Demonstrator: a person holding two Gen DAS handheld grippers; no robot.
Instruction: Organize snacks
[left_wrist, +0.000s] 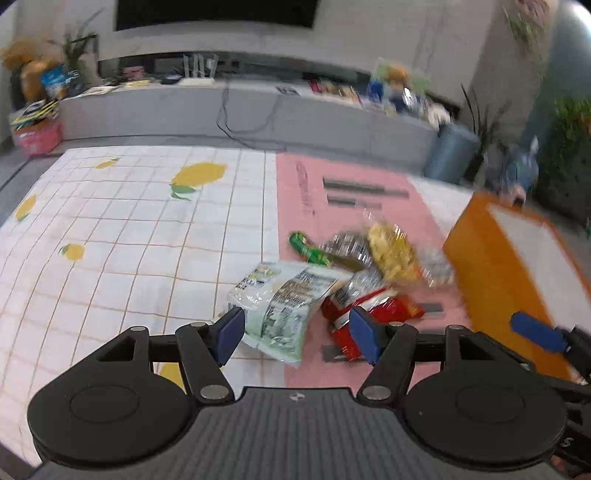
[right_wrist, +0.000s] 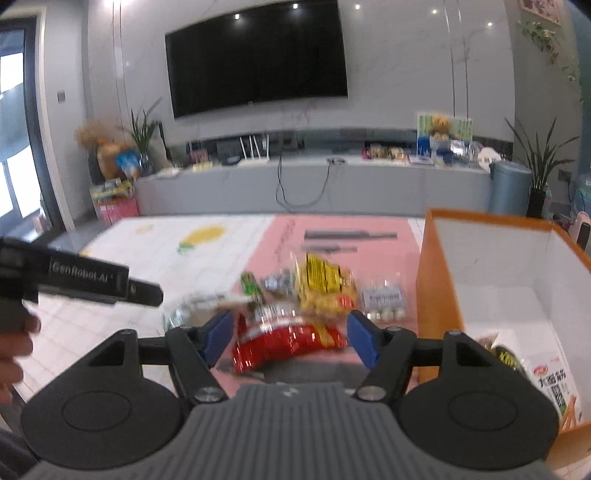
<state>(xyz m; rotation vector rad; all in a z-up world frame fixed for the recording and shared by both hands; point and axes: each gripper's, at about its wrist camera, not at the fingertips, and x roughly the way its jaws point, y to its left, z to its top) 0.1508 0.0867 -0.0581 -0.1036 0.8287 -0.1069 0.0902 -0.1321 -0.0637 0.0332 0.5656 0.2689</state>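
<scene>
While both grippers hover empty, jaws apart: your right gripper (right_wrist: 290, 338) nearer red snack bag (right_wrist: 288, 341), dead ahead, long axis crosswise to jaws. Left gripper (left_wrist: 297, 334) faces pale green packet (left_wrist: 280, 306). Orange box (right_wrist: 436, 295) just right of pile on bench (left_wrist: 129, 240).

A black television (right_wrist: 256, 55) hangs above a long grey console (right_wrist: 314, 184). A blue bin (right_wrist: 509, 188) stands at the console's right end, near a potted plant (right_wrist: 539, 166). A teddy bear (right_wrist: 439, 127) sits on the console.
</scene>
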